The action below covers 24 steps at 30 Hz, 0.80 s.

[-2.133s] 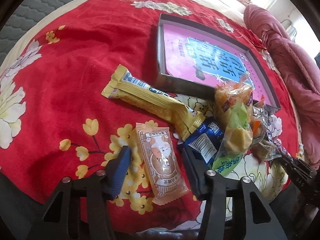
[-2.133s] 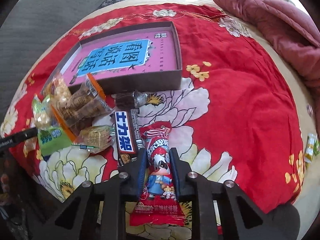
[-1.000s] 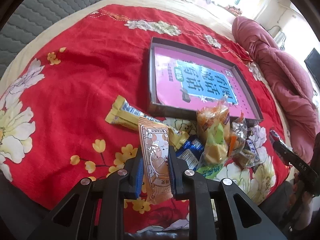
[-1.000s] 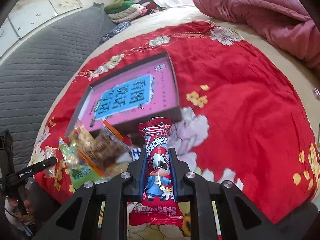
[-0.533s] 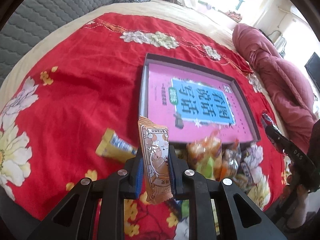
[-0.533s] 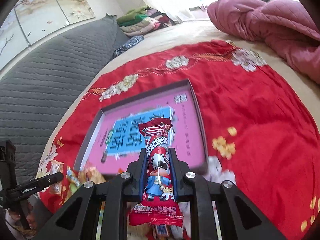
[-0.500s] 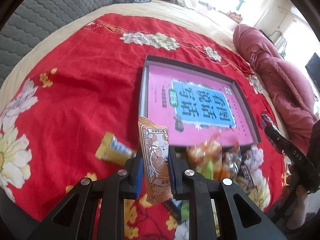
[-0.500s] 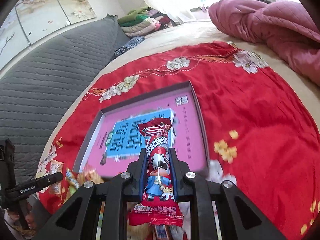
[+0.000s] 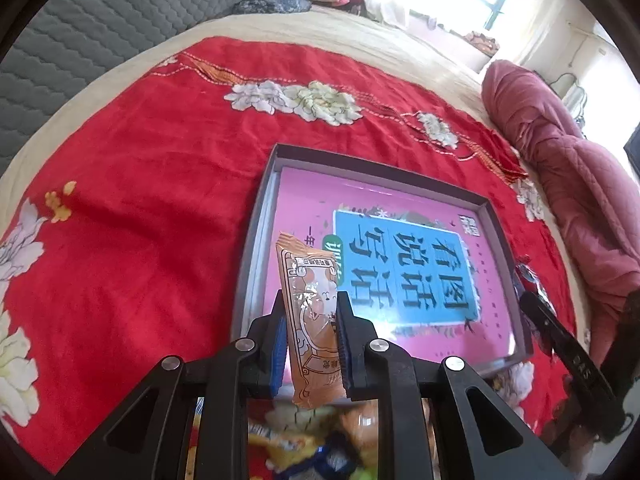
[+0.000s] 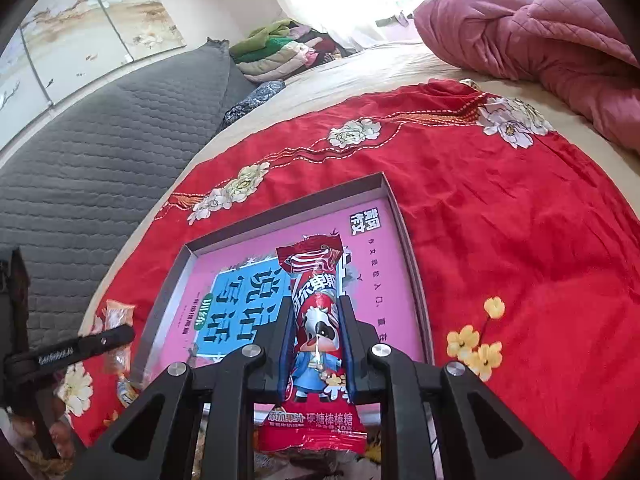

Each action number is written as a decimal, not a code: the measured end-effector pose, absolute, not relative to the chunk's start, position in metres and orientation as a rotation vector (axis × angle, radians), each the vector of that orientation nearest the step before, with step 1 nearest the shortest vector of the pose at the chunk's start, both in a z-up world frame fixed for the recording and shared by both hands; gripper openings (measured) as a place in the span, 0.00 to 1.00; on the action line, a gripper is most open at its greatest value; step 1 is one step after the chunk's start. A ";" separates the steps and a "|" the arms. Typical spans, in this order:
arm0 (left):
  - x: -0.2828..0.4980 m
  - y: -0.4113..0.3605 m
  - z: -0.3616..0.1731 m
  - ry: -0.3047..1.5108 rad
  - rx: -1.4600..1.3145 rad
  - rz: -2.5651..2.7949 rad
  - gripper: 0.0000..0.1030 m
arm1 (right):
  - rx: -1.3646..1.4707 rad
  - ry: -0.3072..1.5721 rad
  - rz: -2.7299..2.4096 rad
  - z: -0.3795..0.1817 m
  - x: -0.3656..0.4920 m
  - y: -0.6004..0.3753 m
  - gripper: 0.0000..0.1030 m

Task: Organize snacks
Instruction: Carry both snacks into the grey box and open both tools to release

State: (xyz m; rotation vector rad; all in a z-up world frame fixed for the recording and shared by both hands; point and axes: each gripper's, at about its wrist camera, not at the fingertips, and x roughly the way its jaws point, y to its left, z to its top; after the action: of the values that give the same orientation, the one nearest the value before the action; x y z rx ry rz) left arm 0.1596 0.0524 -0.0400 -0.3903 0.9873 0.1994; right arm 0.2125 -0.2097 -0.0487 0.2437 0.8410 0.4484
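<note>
Left gripper (image 9: 310,334): clamped on the orange snack packet (image 9: 310,320), poised above the tray's near-left corner.
Right gripper (image 10: 316,340): pinching the red lollipop packet (image 10: 318,336) mid-body, upright above the tray.
Tray (image 9: 498,226): empty, ready for drops.
Leftover snacks (image 9: 320,448): heaped just outside the tray.

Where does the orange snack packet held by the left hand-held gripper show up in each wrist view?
Left wrist view: orange snack packet stands centre-bottom, clamped in the left hand-held gripper.
Right wrist view: only its upper end peeks above the other gripper's finger at the left edge.
Shared landmark: the shallow box with the pink book inside.
</note>
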 end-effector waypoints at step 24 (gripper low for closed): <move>0.196 0.031 -0.082 1.114 -0.335 0.176 0.21 | 0.216 0.914 0.440 -0.077 0.225 -0.213 0.20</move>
State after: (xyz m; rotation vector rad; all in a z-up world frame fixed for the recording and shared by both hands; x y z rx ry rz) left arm 0.1958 0.0306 -0.0823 -0.3350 1.1139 0.1757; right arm 0.2251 -0.2129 -0.0775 0.2156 0.9137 0.4404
